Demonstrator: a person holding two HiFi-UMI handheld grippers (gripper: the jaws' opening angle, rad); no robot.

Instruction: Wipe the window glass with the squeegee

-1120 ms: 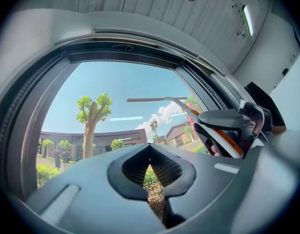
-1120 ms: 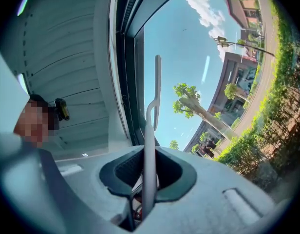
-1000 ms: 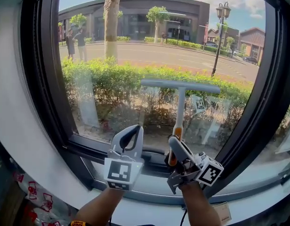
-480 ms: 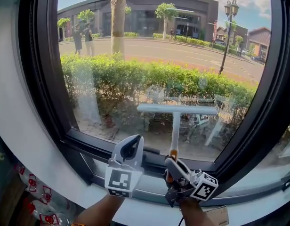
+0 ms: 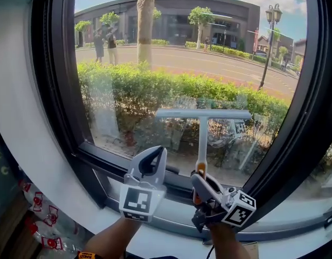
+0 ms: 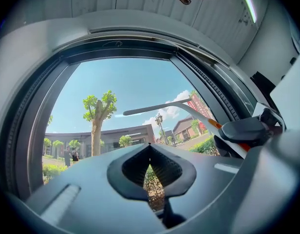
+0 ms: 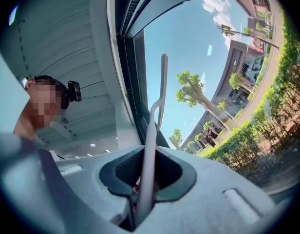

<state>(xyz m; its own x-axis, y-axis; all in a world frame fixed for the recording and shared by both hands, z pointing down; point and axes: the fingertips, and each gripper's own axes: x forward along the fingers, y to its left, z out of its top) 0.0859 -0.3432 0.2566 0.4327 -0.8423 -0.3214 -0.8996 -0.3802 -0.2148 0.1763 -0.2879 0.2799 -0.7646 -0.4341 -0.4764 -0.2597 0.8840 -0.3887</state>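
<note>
At the bottom of the head view the person's two forearms rise toward the window. The left gripper [image 5: 151, 163], grey with a square-marker cube, stands upright with its jaws brought together on nothing. In its own view only shrubs show through the hollow between the pads. It sits just beside the right one and short of the pane, probably parked there so it stays out of the tool's way.

The right gripper [image 5: 201, 181] is clamped on the lower end of the pale grey T-shaped squeegee [image 5: 202, 136], where an orange band marks the handle. In the right gripper view the shaft runs straight up between the closed jaws. Gripping that low probably gives reach and lets the wrist steer the head.

The squeegee's long blade lies level across the lower middle of the clear window glass [image 5: 155, 58], well above the dark window frame [image 5: 57, 90] and its bottom rail. It appears to rest against the pane, though actual contact cannot be confirmed. A level blade suits a straight vertical stroke, and much of the glass lies above it.

Beyond the glass are a green clipped hedge [image 5: 128, 90], a pale tree trunk [image 5: 146, 26], a road, a black lamp post [image 5: 267, 47] and a long low building [image 5: 171, 15].
</note>
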